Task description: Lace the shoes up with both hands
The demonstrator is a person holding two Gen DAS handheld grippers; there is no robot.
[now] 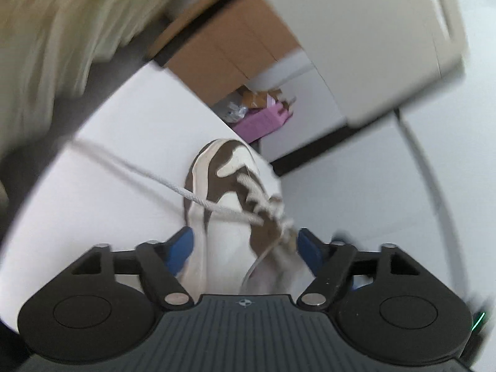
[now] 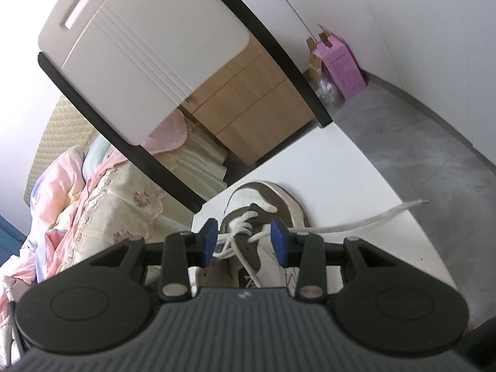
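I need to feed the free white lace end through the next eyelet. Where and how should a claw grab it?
Grip the long white woven shoelace near its tip, the stiffest part and easiest to thread. It lies flat on the white table, clear of the brown and white sneaker, so probably come from above, fingers either side across its line.

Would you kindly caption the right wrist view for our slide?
Right gripper open above a brown-and-white sneaker on a white table, one lace trailing right.
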